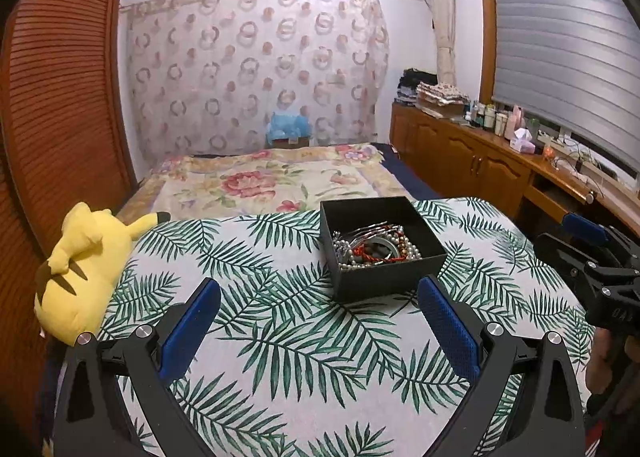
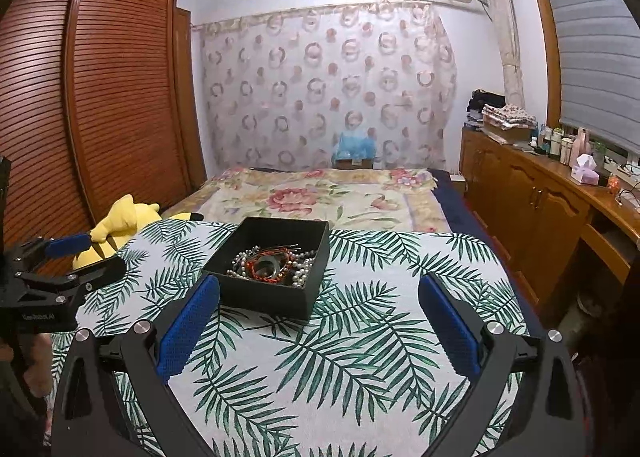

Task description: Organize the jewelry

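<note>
Bed (image 1: 276,185) w/ floral cover runs off toward 12 o'clock. Nearer, a work surface under a palm-leaf cloth (image 1: 280,337) fills the lower half of both views. Yellow plush toy (image 1: 80,257) lies at the cloth's 9 o'clock edge.

Black open box (image 1: 380,249) sits on the cloth, approx 1 o'clock from the left gripper (image 1: 320,321), 11 o'clock from the right gripper (image 2: 320,321). Jewelry (image 1: 372,249) is all inside it: pearl strands, red braided cord, a dark bangle, thin metal pieces, heaped in one tangle.

Both sets of tongs stand wide apart, nothing between the pads, neither touching the box. No jewelry on the cloth (task looks done or nearly, by my read).

Risks from here:
- Box is light card, no lid seen. A finger catching the near rim could shove or tip it; cloth may slide or bunch.
- Strands tangled: pulling one piece prob. drags others over the wall.
- Pearls are small, slick; pads could lose one, and it'd roll off the cloth edge.
- Right pad nearest the box's near corner, so a sideways swing is the likeliest cause.
</note>
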`<control>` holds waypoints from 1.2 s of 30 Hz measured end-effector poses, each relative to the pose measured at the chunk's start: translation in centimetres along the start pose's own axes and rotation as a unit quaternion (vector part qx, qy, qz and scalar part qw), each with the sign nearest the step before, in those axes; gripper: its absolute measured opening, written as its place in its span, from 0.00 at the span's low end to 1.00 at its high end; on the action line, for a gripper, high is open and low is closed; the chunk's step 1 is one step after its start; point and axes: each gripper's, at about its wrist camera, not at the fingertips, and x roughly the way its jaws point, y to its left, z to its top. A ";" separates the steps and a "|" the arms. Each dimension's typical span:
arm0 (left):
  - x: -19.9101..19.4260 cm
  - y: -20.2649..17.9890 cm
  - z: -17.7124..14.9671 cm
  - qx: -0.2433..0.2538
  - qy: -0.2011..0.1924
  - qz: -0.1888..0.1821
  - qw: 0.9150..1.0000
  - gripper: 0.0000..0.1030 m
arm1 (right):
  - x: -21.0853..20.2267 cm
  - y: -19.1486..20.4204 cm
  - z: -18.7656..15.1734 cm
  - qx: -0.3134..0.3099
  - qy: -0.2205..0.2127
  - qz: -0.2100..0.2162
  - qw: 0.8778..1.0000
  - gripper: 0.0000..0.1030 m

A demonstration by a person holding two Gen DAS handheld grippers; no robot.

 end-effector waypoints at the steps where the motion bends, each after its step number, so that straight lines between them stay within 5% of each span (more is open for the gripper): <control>1: -0.1 -0.1 0.0 0.000 -0.001 0.001 1.000 0.92 | 0.0 0.0 -0.1 0.000 0.000 0.000 1.000 0.97; 36: -0.5 -0.1 -0.3 0.002 0.000 0.000 1.000 0.92 | -0.4 0.0 -0.2 0.000 0.000 0.000 1.000 0.97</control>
